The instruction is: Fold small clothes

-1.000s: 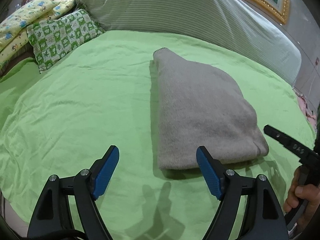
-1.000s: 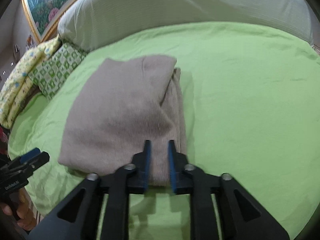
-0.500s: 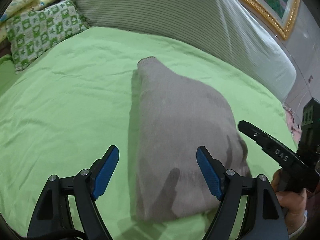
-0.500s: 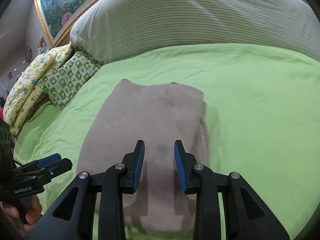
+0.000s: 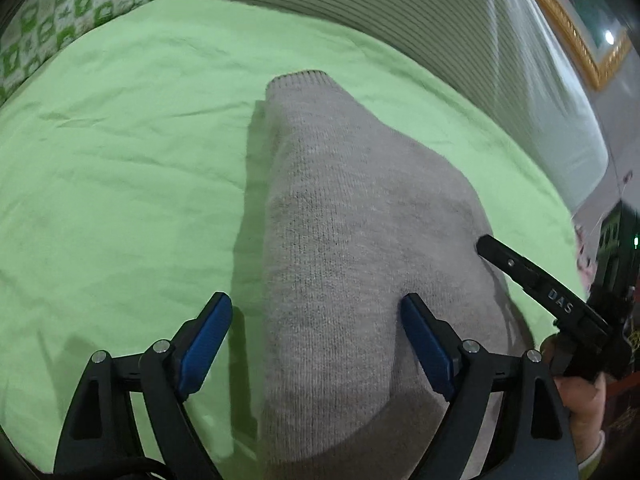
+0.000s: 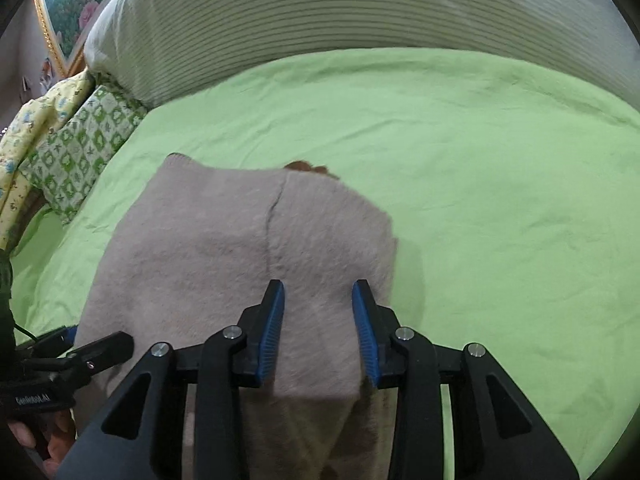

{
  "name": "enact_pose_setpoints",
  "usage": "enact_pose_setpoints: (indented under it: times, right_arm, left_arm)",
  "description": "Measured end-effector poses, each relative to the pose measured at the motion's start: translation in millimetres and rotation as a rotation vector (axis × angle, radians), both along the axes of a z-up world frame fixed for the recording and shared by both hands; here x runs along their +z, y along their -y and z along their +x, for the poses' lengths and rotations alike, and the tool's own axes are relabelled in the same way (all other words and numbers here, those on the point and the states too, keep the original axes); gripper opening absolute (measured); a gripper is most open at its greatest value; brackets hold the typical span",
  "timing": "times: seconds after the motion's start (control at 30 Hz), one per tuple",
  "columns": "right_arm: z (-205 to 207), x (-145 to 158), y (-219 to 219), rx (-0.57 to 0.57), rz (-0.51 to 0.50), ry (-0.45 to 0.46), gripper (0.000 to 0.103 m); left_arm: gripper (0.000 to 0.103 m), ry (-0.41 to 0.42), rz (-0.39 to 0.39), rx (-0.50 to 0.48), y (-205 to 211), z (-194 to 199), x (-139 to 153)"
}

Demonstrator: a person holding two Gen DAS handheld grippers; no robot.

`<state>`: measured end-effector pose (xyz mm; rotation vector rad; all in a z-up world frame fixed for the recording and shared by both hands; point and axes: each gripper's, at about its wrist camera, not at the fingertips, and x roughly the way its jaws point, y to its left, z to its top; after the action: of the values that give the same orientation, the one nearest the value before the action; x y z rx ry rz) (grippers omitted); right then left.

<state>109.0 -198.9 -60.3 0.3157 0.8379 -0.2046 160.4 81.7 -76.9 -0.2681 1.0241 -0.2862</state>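
A grey knit garment point(image 5: 360, 248) lies folded on the green bed sheet point(image 5: 120, 160). It also shows in the right wrist view point(image 6: 224, 248), with a seam down its middle. My left gripper point(image 5: 316, 344) is wide open and straddles the garment's near left edge, one finger over the sheet. My right gripper point(image 6: 318, 328) is open and hovers over the garment's near right part. The right gripper's fingers point(image 5: 532, 280) show at the garment's right edge in the left wrist view. The left gripper point(image 6: 80, 354) shows at the lower left of the right wrist view.
A striped grey-white pillow point(image 6: 320, 12) lies along the back of the bed. A green checked cushion point(image 6: 84, 148) and a yellow patterned one point(image 6: 36, 120) lie at the left. A gold picture frame point(image 5: 576, 44) hangs behind. The sheet point(image 6: 500, 200) spreads to the right.
Both grippers have moved forward and down over the garment. The right gripper's jaws have opened wider from nearly shut. The left gripper stays wide open.
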Motion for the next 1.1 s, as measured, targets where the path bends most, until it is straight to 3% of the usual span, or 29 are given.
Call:
enact_pose_setpoints:
  times: [0.17, 0.37, 0.67, 0.8, 0.97, 1.1]
  right_arm:
    - [-24, 10, 0, -0.033, 0.038, 0.046, 0.039]
    - [-58, 26, -14, -0.022, 0.069, 0.092, 0.055]
    - [-105, 43, -57, 0.060, -0.005, 0.143, 0.072]
    - [-126, 48, -76, 0.105, -0.032, 0.174, 0.078]
    - [-156, 47, -98, 0.162, -0.078, 0.203, 0.082]
    - [-178, 44, -109, 0.179, -0.098, 0.218, 0.086]
  left_arm:
    - [0.087, 0.031, 0.024, 0.027, -8, -19, 12]
    - [0.088, 0.115, 0.090, 0.088, -15, -66, 27]
    - [0.094, 0.195, 0.188, 0.039, -9, -127, 39]
    - [0.095, 0.259, 0.225, 0.045, -12, -154, 44]
    - [0.099, 0.282, 0.213, 0.071, -26, -182, 48]
    - [0.101, 0.295, 0.258, 0.092, -31, -200, 54]
